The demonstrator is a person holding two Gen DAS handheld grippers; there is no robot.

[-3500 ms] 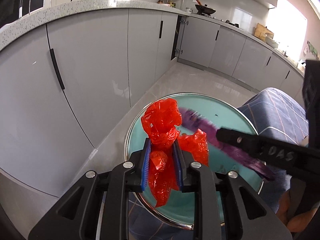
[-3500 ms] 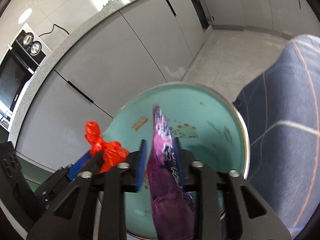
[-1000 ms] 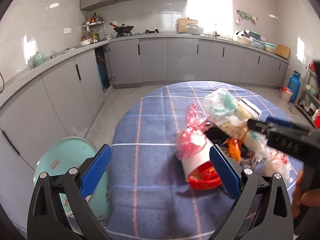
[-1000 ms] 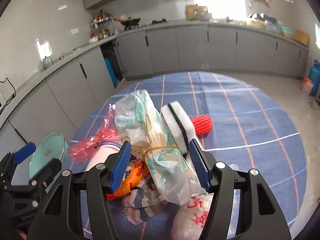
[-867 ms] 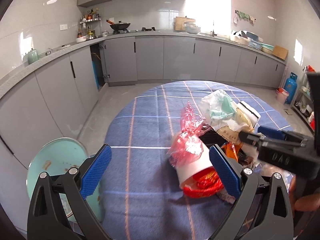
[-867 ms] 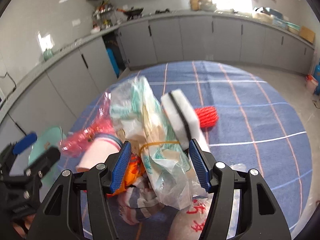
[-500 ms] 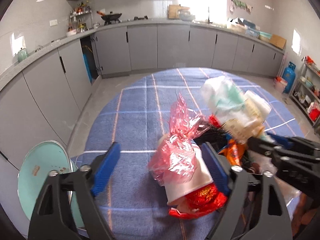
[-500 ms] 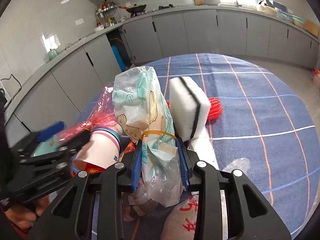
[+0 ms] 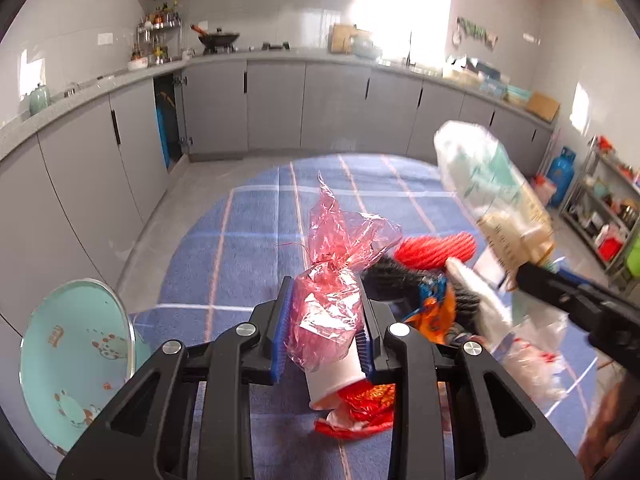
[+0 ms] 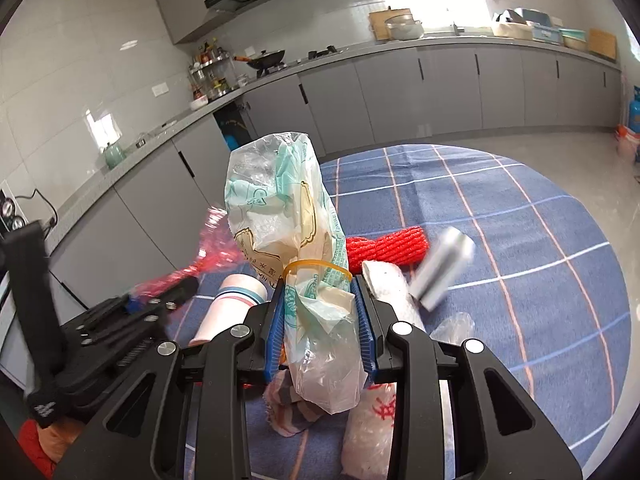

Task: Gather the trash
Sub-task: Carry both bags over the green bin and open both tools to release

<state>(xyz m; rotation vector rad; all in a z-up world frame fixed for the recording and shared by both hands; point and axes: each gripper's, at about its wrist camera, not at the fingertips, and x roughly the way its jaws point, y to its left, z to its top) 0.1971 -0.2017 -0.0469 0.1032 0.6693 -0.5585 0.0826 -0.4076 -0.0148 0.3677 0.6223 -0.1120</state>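
Over the blue cloth (image 9: 248, 240), left tongs (image 9: 325, 330) clamp one paper cup (image 9: 334, 376); right tongs (image 10: 320, 330) pinch one plastic bag (image 10: 280, 208).

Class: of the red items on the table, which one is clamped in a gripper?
The pink-red cellophane wrapper, pinched by the left gripper; the red mesh roll lies untouched.

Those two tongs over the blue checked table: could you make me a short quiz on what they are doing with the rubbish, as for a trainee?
1. True or false: the left tongs are shut on a paper cup wrapped in pink cellophane.
2. What do the right tongs hold?
A. the red mesh roll
B. a clear plastic bag tied with a yellow band
C. a sponge
3. Fill in: the teal bin stands at the table's ____ edge in the left wrist view.

Key: 1 true. 2 B: the plastic bag. 3 left.
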